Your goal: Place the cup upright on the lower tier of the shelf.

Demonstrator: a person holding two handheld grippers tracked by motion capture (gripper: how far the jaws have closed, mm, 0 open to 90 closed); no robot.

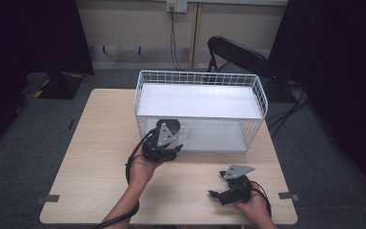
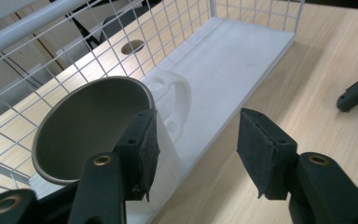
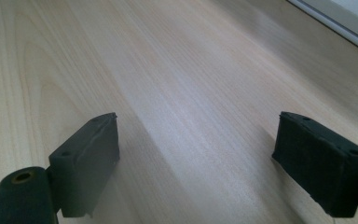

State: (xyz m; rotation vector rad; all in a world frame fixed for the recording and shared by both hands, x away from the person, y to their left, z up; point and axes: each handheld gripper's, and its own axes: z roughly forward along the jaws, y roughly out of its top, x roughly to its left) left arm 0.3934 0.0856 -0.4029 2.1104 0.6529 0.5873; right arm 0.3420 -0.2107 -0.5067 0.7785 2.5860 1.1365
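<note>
A white mug (image 2: 173,105) with a grey inside stands at the front edge of the bottom board (image 2: 235,56) of a white wire rack (image 1: 200,76); its handle (image 1: 183,129) peeks out past my left gripper. My left gripper (image 2: 198,149) is open, its left pad (image 2: 144,149) right beside the mug's outer wall and the gap between the jaws empty over the board's edge. From above, the left gripper (image 1: 169,139) sits at the rack's front left. My right gripper (image 3: 196,158) is open over bare wood, resting near the table's front right (image 1: 218,184).
The rack has an upper white shelf (image 1: 198,101) above the mug's level. The light wooden table (image 1: 100,157) extends left of and in front of the rack. A black chair (image 1: 238,55) stands behind the table. The right gripper's jaw (image 2: 356,91) shows in the left gripper view.
</note>
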